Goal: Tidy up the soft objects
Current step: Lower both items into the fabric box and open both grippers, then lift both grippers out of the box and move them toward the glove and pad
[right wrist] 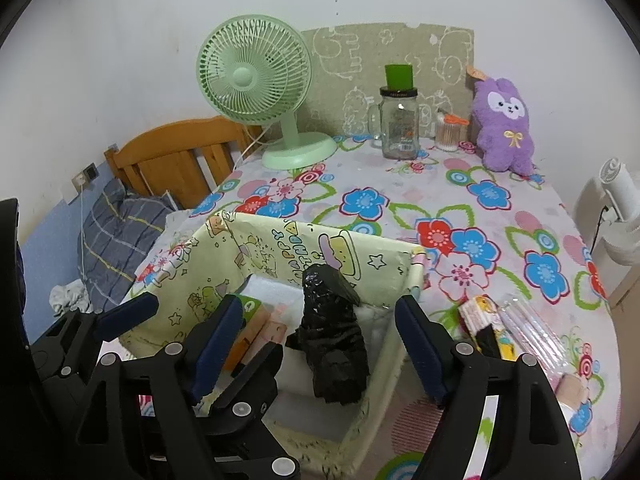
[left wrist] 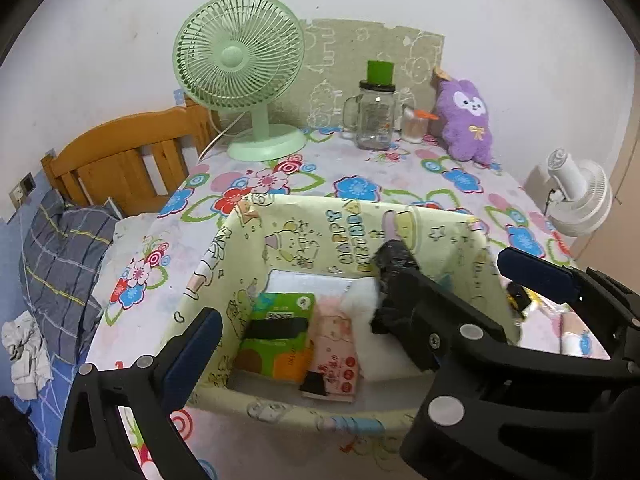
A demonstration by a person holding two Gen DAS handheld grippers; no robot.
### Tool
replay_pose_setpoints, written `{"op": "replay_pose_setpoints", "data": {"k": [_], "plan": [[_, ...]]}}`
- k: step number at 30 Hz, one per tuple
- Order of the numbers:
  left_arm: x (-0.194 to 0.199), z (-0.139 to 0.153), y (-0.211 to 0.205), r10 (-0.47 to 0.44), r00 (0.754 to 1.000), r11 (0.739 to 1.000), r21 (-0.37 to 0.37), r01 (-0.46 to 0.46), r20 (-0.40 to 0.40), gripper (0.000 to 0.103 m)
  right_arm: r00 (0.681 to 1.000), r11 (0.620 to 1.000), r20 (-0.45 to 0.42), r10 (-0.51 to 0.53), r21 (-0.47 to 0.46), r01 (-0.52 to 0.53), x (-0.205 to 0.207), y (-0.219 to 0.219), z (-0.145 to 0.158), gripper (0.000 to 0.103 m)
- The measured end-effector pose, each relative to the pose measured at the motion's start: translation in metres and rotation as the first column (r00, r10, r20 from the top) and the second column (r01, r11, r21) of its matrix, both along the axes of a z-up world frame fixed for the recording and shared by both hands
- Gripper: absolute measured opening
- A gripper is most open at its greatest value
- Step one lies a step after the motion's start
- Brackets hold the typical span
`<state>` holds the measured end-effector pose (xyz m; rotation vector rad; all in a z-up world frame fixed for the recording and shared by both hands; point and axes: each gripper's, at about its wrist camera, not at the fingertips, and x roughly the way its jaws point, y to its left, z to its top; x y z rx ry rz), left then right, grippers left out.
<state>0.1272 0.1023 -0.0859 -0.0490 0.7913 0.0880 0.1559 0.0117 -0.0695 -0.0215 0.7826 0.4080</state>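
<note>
On a flowered table, a pale yellow fabric bin (right wrist: 200, 276) sits near the front edge. The left gripper (left wrist: 356, 292) hangs over it with its fingers spread, holding nothing. The right gripper (right wrist: 318, 340), also spread, straddles a black plastic-wrapped bundle (right wrist: 334, 344) standing inside the bin. It probably should settle flat beside the packets (left wrist: 280, 336). The bin reads "HAPPY BIRTHDAY".
</note>
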Motion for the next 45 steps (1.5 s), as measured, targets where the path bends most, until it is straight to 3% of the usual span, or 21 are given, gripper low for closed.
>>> {"op": "replay_pose_setpoints", "data": {"k": [24,45], "plan": [[-0.053,0.034,-0.056,-0.07,0.995,0.998,0.002,0.07,0.075,0.103,0.986,0.99,0.102,-0.129,-0.043,0.134,-0.062,-0.062,0.043,0.103],[-0.072,0.021,-0.122,-0.163,0.977,0.987,0.031,0.16,0.136,0.099,0.953,0.972,0.229,-0.198,-0.077,0.221,-0.095,-0.122,0.036,0.103]]}}
